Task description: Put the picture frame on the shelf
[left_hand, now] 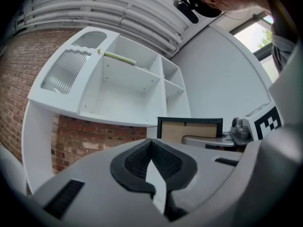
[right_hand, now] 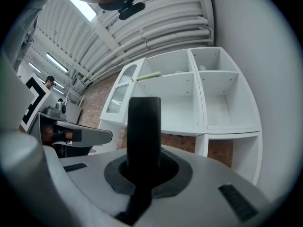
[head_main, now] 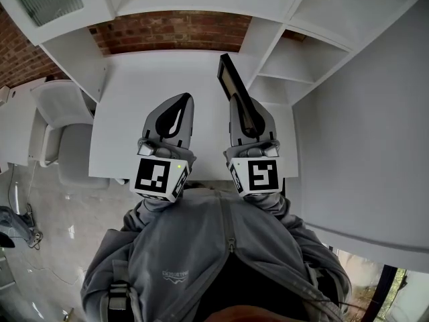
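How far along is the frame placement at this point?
Done: the grasp. The picture frame is clamped edge-on in the right gripper.
In hand: it is held over the white desk, facing the shelf unit. The left gripper is shut and empty.
Left: setting the frame on a shelf; none holds it yet.

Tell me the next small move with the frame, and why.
Probably carry the right tool up and forward toward the shelf: it is shut on the frame, which is upright but not yet resting on the shelf.
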A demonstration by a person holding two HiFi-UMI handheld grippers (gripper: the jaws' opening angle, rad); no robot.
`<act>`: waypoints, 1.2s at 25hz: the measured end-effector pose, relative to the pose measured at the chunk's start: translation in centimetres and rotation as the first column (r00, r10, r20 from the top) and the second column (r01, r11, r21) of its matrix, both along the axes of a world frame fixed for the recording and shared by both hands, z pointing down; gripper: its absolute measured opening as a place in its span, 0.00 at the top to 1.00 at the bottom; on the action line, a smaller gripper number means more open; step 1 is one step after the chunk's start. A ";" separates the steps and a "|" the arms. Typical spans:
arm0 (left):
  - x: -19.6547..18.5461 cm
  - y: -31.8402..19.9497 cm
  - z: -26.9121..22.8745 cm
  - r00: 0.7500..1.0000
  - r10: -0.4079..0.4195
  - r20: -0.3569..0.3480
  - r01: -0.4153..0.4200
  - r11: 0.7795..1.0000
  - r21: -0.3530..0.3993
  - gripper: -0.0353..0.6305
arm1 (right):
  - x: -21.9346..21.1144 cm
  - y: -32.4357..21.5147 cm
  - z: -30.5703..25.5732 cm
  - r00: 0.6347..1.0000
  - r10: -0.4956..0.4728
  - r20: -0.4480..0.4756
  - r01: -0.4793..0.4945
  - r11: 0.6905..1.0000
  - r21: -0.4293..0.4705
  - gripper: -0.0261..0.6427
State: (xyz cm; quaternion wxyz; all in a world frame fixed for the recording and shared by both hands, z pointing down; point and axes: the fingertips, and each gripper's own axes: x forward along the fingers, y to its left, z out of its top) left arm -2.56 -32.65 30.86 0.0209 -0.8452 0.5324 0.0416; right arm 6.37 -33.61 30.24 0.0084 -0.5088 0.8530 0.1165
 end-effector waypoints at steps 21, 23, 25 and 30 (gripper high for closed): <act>-1.6 -6.3 -4.6 0.996 0.081 0.034 -0.084 0.991 0.099 0.94 | -3.0 -6.7 -8.7 0.979 0.135 -0.153 -0.098 0.969 0.226 0.91; -1.7 -6.6 -5.0 0.996 0.085 0.036 -0.088 0.990 0.108 0.94 | -3.2 -7.1 -9.4 0.969 0.155 -0.191 -0.105 0.963 0.248 0.91; -1.7 -6.8 -5.5 0.995 0.088 0.036 -0.092 0.989 0.119 0.94 | -3.4 -7.4 -10.0 0.950 0.178 -0.257 -0.105 0.956 0.276 0.91; -1.8 -7.3 -6.7 0.994 0.104 0.034 -0.107 0.983 0.150 0.94 | -4.1 -8.3 -10.9 0.901 0.236 -0.365 -0.119 0.942 0.314 0.91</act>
